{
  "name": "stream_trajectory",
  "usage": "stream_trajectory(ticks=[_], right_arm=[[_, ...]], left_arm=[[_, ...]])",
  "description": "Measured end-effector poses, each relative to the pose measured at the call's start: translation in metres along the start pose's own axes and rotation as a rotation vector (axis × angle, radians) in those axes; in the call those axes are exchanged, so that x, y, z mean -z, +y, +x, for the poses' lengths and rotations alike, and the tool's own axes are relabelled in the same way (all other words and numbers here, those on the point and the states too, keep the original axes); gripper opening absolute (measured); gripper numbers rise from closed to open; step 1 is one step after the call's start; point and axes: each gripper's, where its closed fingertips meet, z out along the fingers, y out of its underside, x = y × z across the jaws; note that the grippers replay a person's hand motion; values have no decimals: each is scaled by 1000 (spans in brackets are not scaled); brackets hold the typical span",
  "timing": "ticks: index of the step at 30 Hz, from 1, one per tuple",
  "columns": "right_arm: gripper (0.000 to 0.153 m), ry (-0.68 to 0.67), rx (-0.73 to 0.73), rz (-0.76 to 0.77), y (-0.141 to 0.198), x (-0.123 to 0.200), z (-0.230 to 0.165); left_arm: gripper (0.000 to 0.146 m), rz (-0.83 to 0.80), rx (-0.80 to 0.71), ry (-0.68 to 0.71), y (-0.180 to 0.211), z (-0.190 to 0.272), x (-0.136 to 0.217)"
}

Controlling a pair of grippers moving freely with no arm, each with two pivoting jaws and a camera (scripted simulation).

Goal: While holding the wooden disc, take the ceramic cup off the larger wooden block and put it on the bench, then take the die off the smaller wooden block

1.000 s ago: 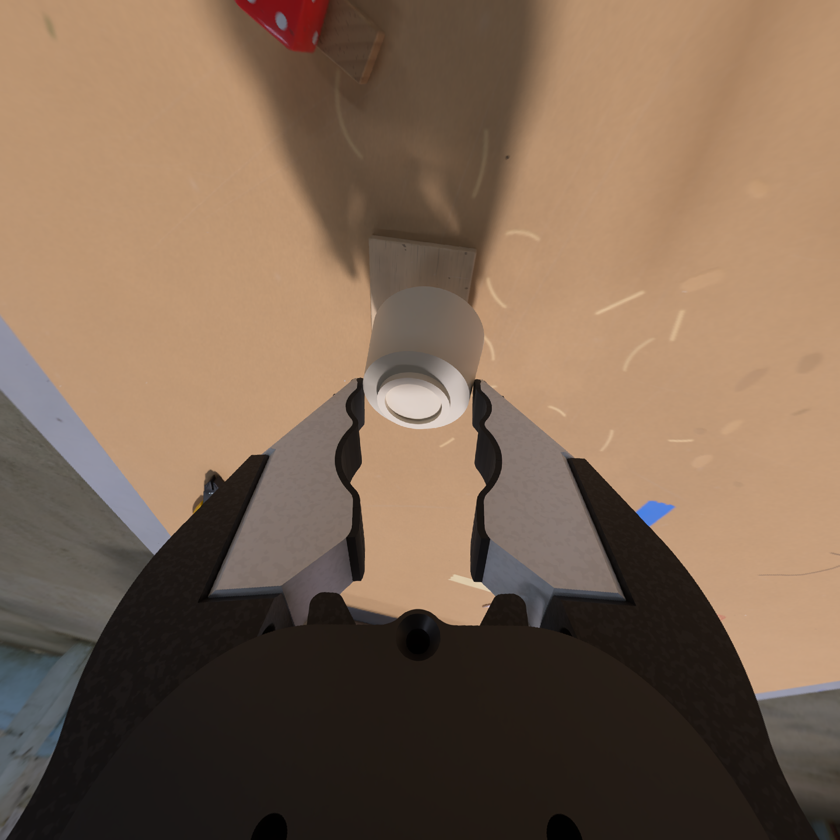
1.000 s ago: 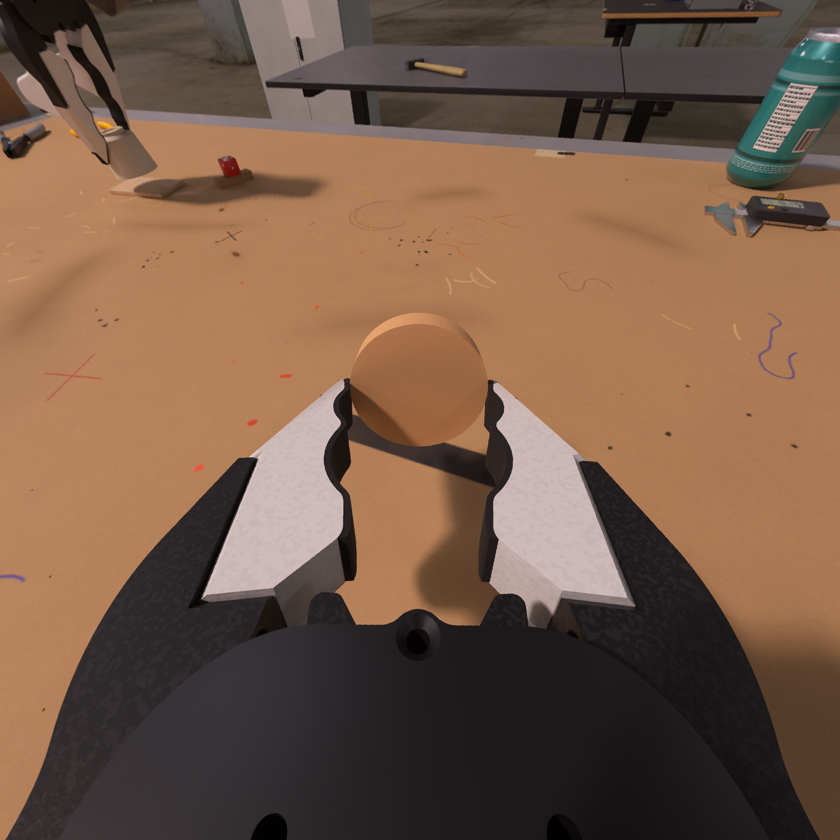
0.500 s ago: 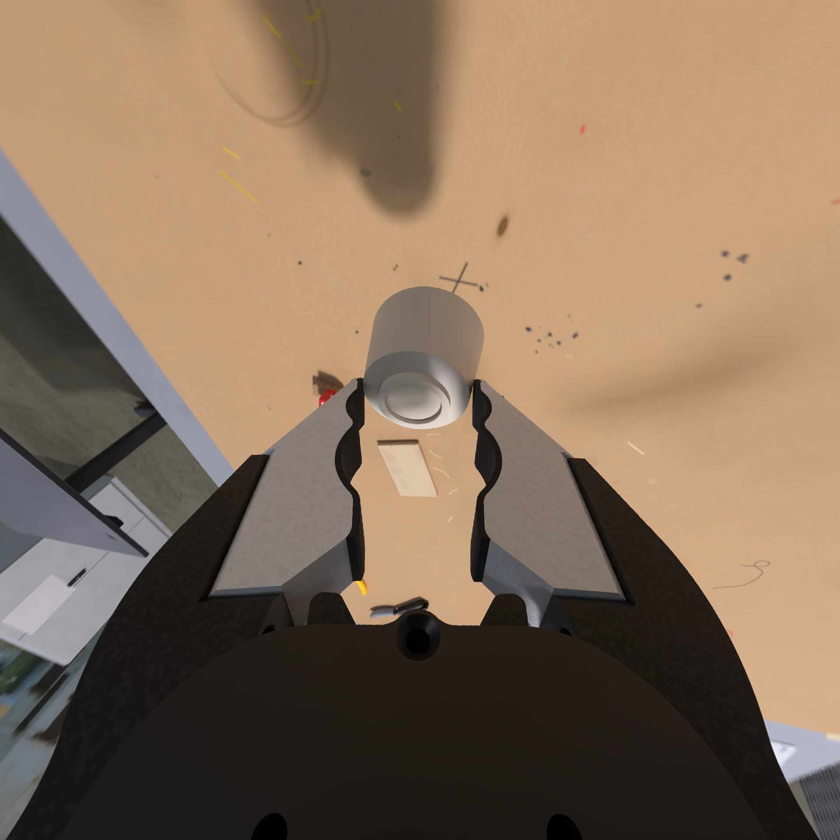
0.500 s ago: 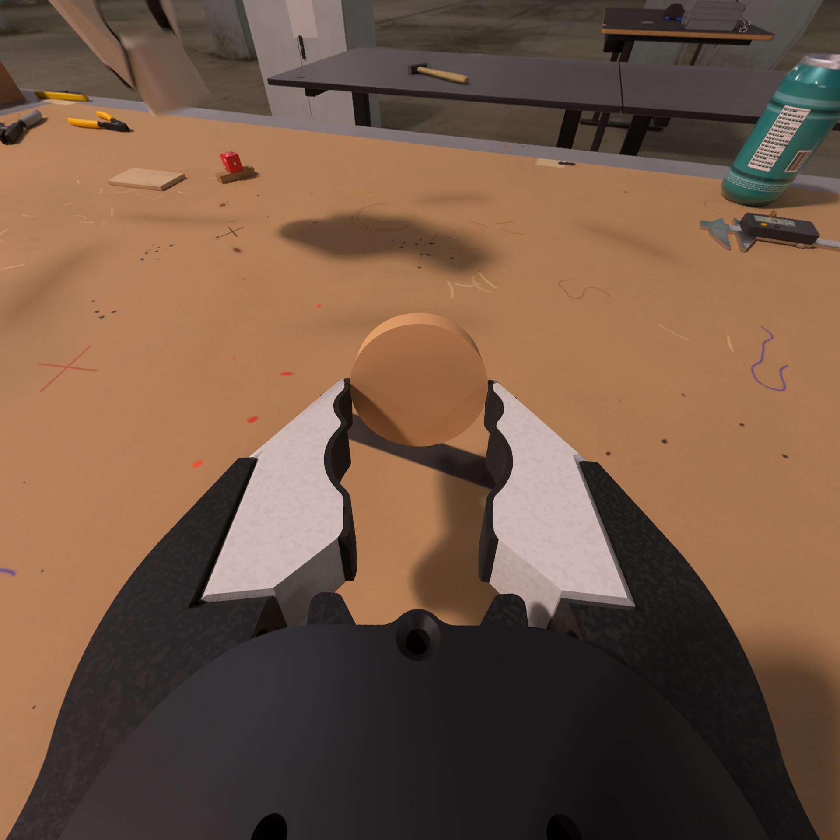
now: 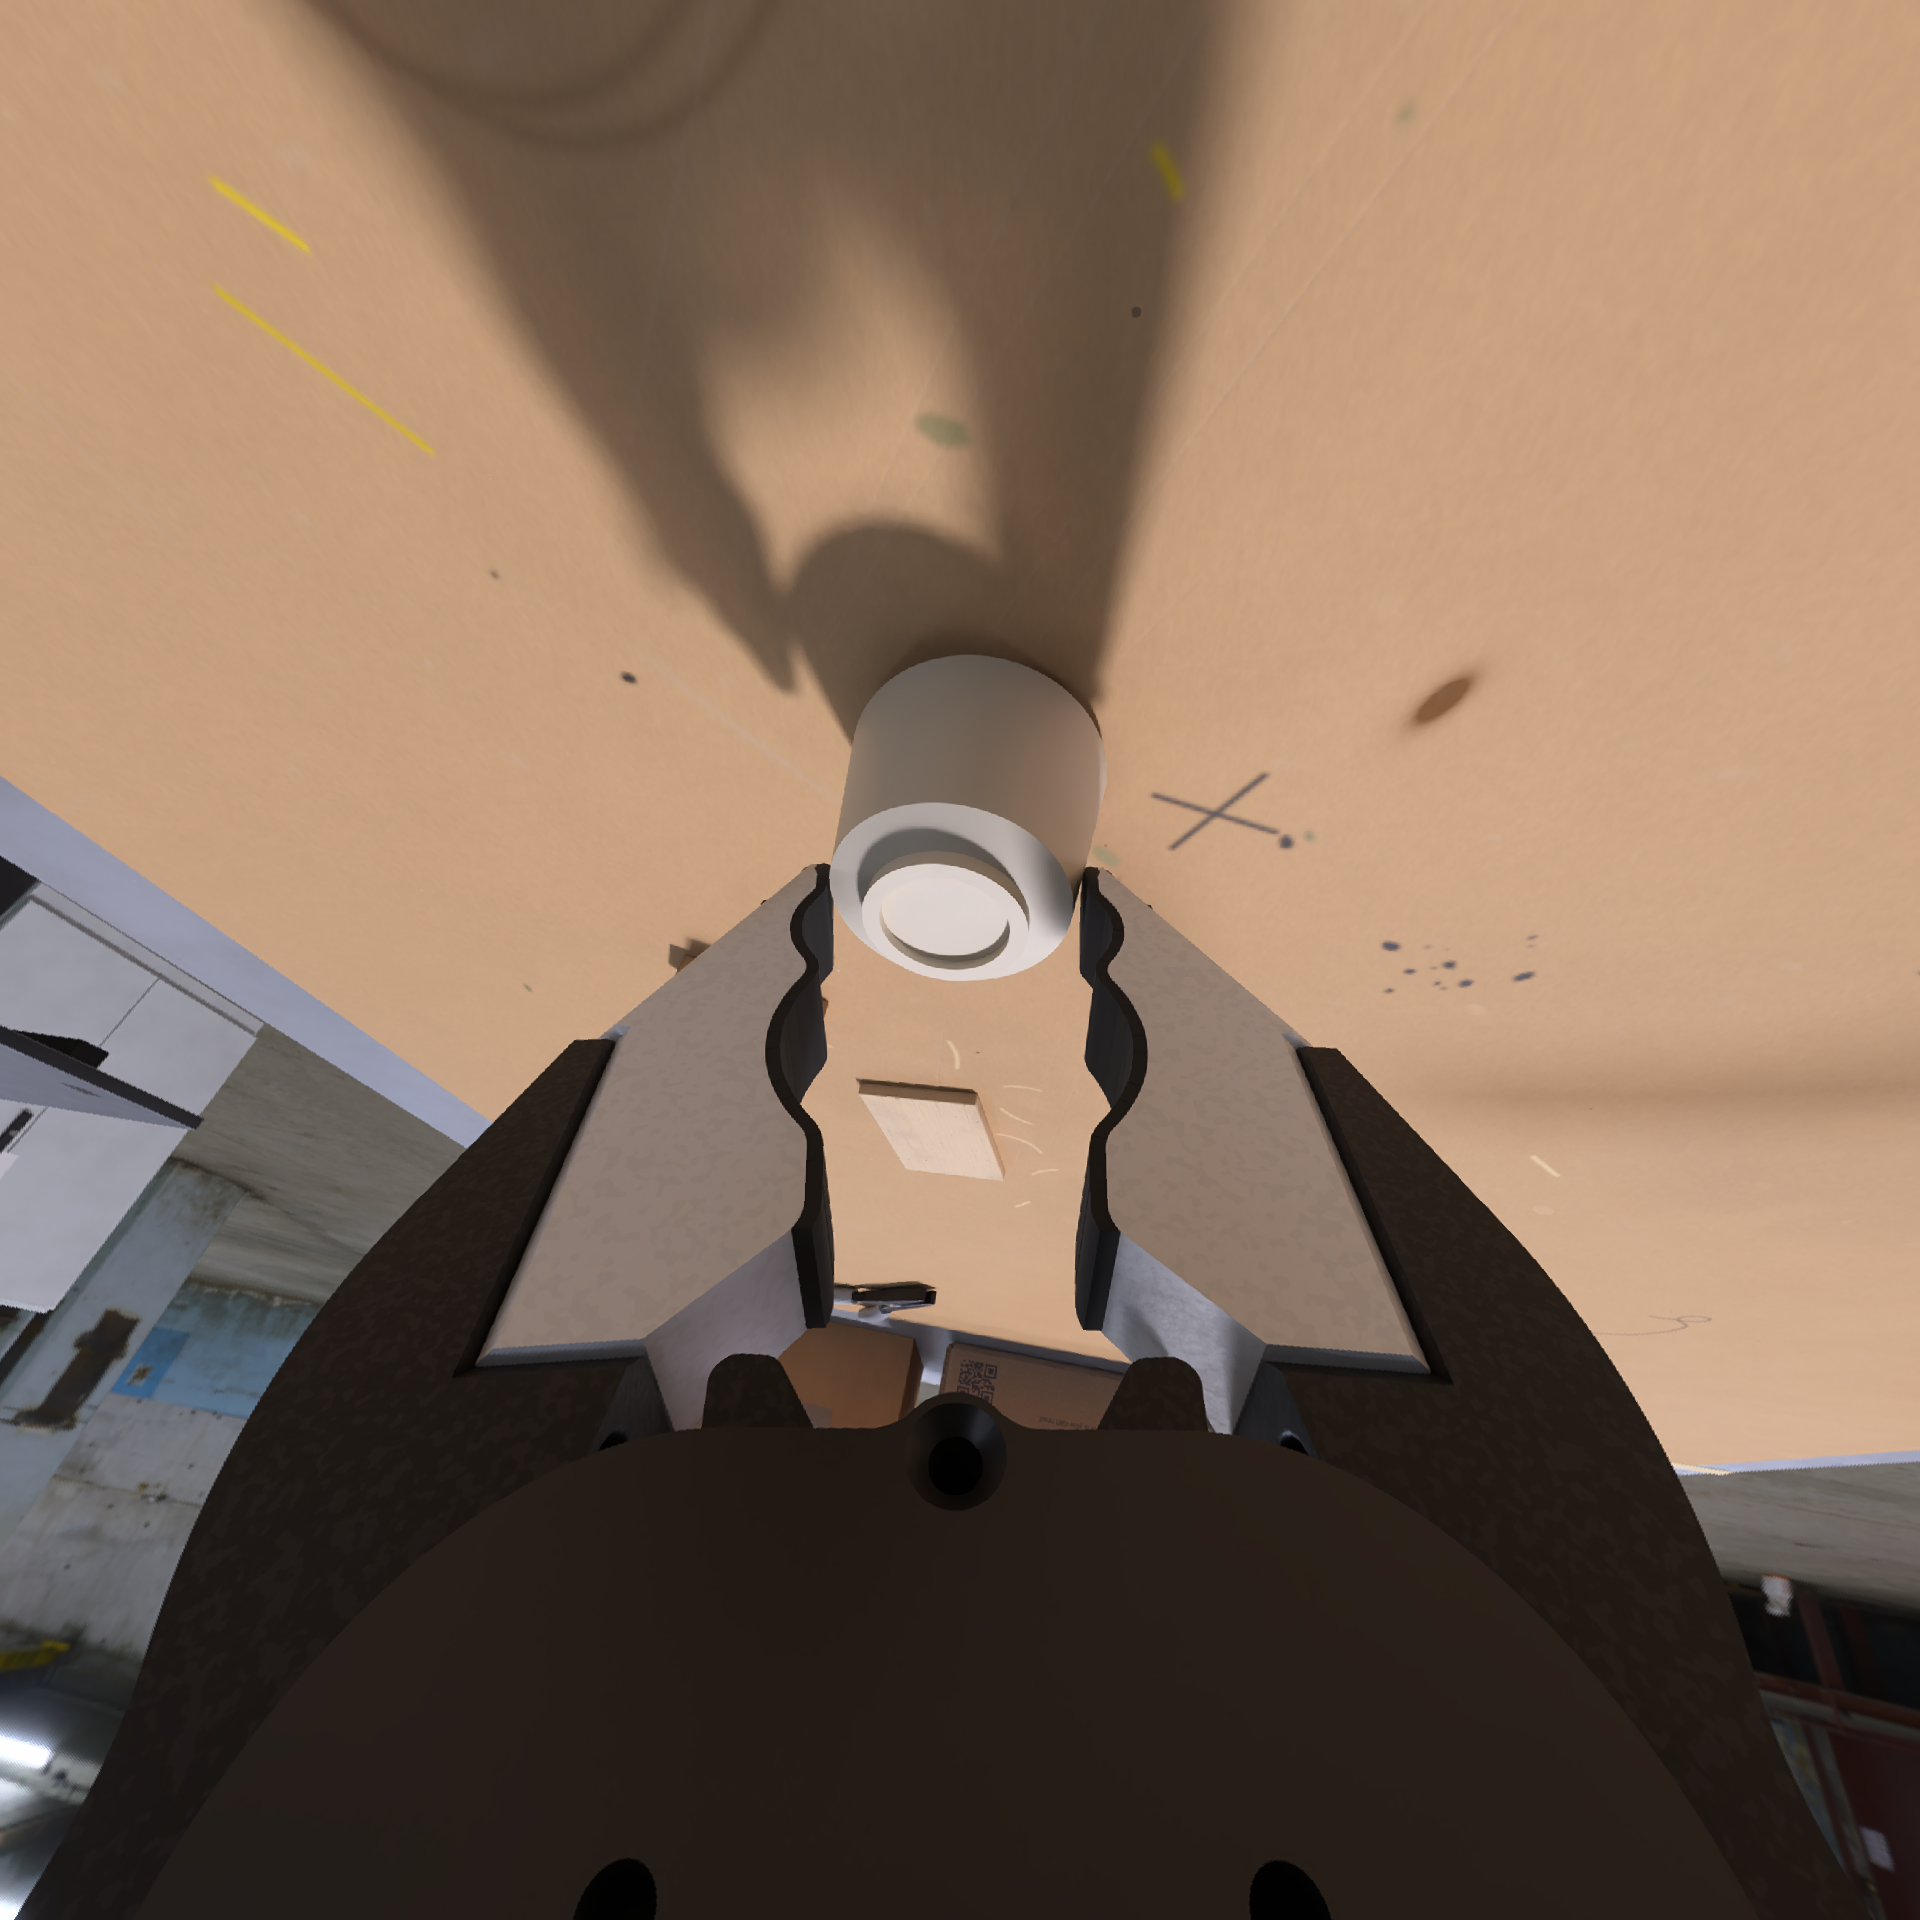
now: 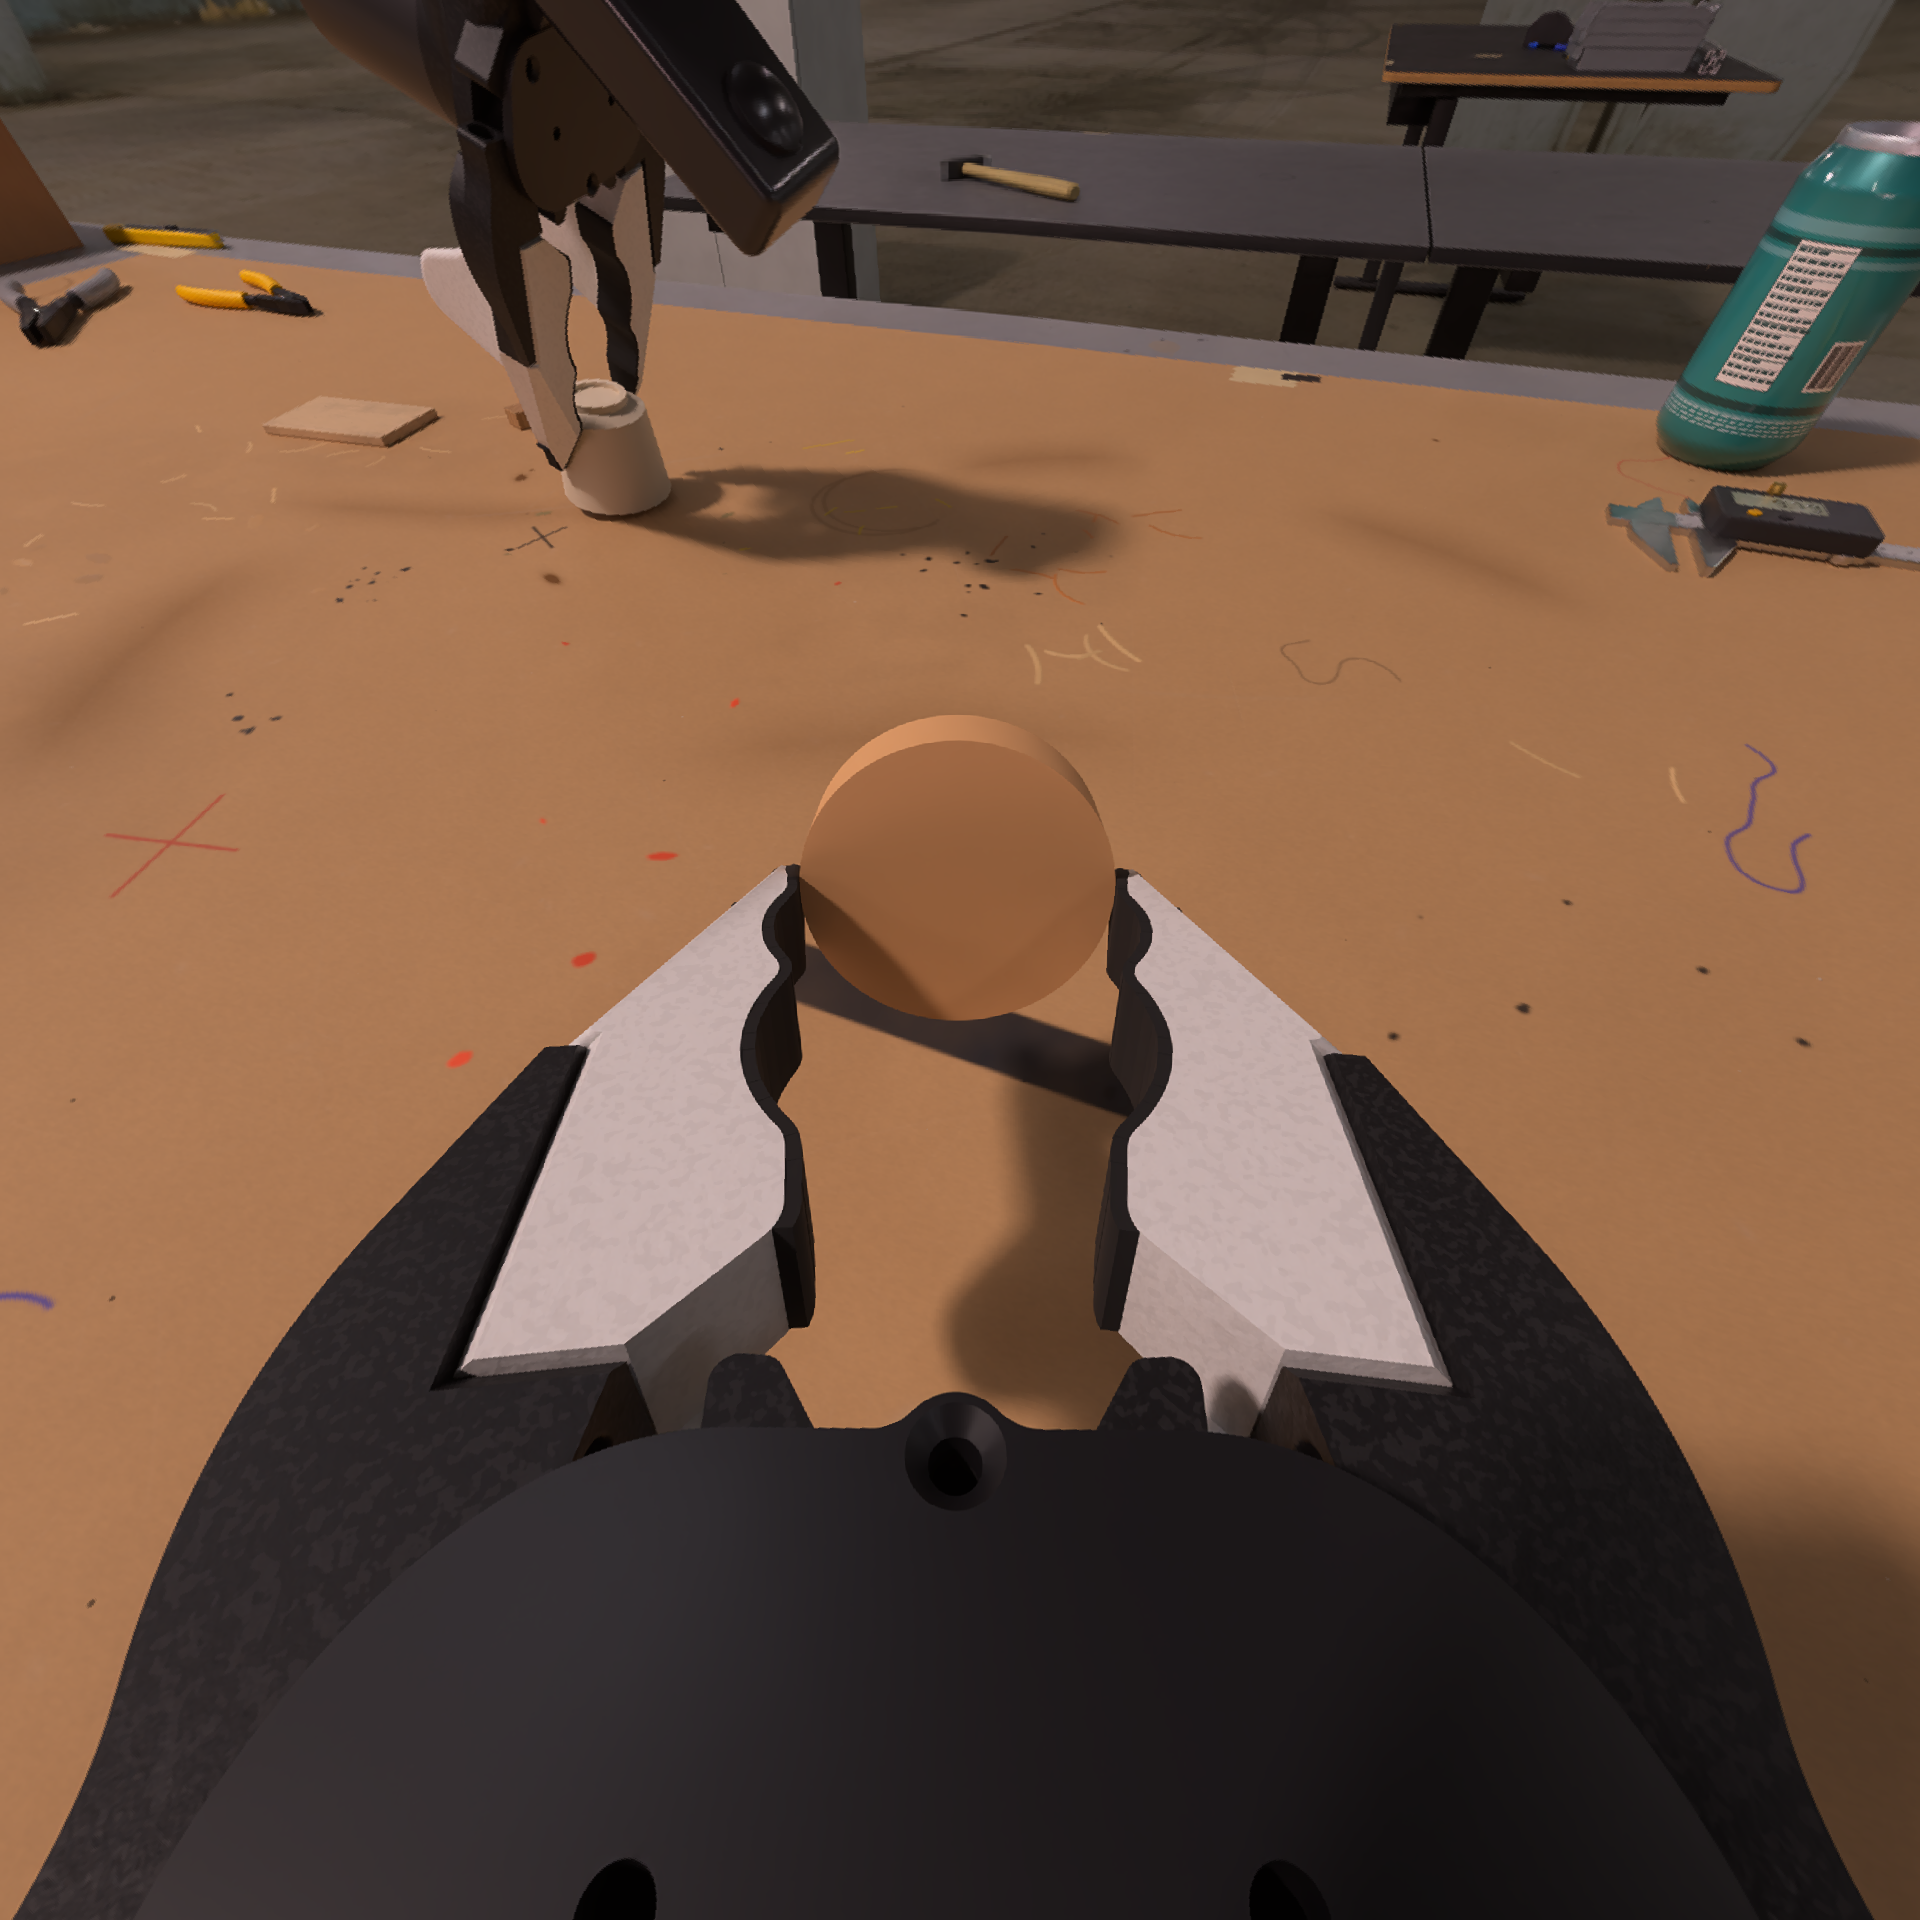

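White and hard, the ceramic cup (image 5: 966, 831) sits upside down in my left tool (image 5: 954, 914), pinched at its base, its rim touching the table (image 5: 1455, 416), far left. I think it is smooth and could chip. My right tool (image 6: 956, 883) squeezes the wooden disc (image 6: 951, 868)
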Motion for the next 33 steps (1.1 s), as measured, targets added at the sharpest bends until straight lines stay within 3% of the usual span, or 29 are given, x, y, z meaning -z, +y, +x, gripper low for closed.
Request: stream_trajectory(ticks=[7,9,11,16,20,22,25,29,33], right_arm=[[59,-2,9,1,0,0,-1],[59,-3,7,3,0,0,-1],[59,-6,2,5,0,0,-1],[59,-13,-12,6,0,0,0],[59,-8,-7,0,0,0,0],[59,-3,0,-7,1,-1,-1],[59,5,17,-20,2,-2,-1],[59,19,39,-33,3,-4,-2],[59,23,42,-27,3,-3,-2]], left_arm=[[48,33,53,-5,-4,0,-2],[70,58,72,-8,-1,1,6],[75,112,106,-17,6,2,25],[74,511,309,-22,31,7,118],[64,785,621,-55,83,-4,165],[60,784,804,-63,114,-12,151],[52,663,1005,-76,143,-21,99],[51,626,1111,170,130,-22,34],[48,565,1194,242,120,-42,-11]])
